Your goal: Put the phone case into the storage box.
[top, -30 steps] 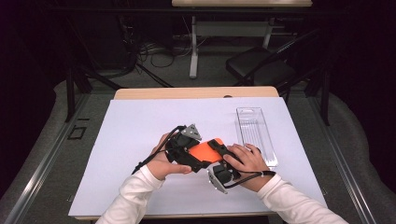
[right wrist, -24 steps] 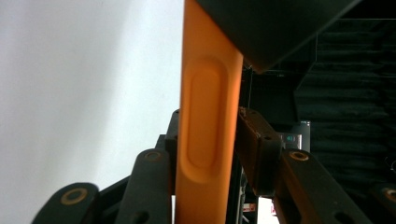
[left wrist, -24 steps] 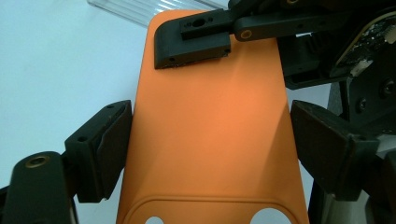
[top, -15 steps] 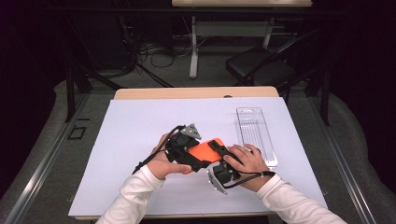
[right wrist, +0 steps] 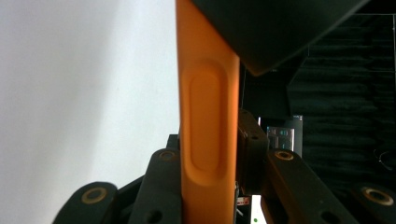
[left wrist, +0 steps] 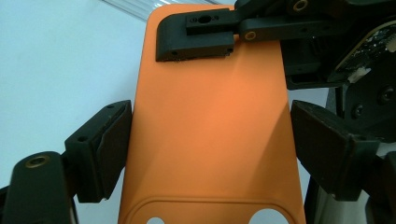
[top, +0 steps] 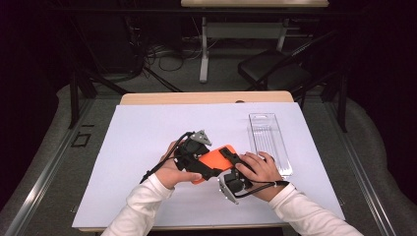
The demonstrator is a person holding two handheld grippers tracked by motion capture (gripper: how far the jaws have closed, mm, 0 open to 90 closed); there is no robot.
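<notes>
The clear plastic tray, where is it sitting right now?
In the high view, the clear plastic tray lies on the white sheet at the table's right, just beyond the person's right hand.

The bench (top: pixel 147 98) has a pale wooden top, its far edge bare; a large white sheet (top: pixel 147 132) covers the rest of it; a clear plastic tray (top: pixel 270 142) lies directly on the sheet at the right, lengthwise, towards the far side.

Overhead light falls evenly on the white table cover (top: pixel 147 147), shadows faint. Surrounding room is dark. High view is sharp; the close orange case (right wrist: pixel 208 116) is soft-focused, without glare.
</notes>
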